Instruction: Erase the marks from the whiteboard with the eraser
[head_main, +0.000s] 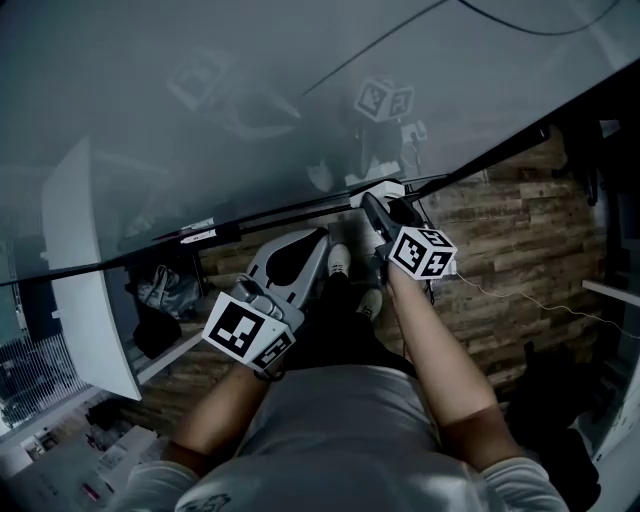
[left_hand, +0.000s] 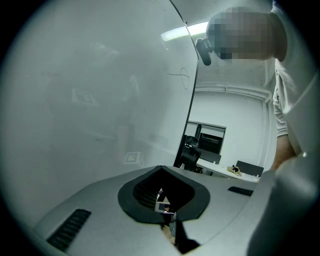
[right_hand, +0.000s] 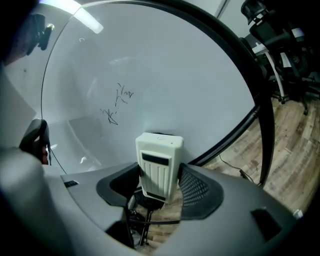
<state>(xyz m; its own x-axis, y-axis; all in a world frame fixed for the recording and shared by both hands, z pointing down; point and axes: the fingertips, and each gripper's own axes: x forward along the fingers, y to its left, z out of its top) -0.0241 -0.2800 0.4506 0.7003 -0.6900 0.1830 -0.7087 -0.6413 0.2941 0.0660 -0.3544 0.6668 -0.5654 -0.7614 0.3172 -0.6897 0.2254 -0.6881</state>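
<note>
A large whiteboard (head_main: 250, 100) stands in front of me, glossy and reflecting both grippers. Thin black scribbled marks (right_hand: 117, 106) sit on the whiteboard (right_hand: 165, 65) in the right gripper view, up and to the left of the eraser. My right gripper (head_main: 385, 205) is shut on the white ribbed eraser (right_hand: 159, 167), whose far end points at the board's lower part; contact cannot be told. The eraser (head_main: 385, 192) shows near the board's bottom edge. To its left my left gripper (head_main: 316, 236) hangs lower with its jaws shut and nothing between them, seen as the left gripper (left_hand: 161, 169) beside the whiteboard (left_hand: 90, 100).
The board's black frame (head_main: 300, 210) runs above a wooden floor (head_main: 520, 230). A white panel (head_main: 80, 290) leans at the left, and a dark bag (head_main: 170, 290) lies near it. An office chair (right_hand: 280, 40) stands at the right. A cable (head_main: 520, 300) trails over the floor.
</note>
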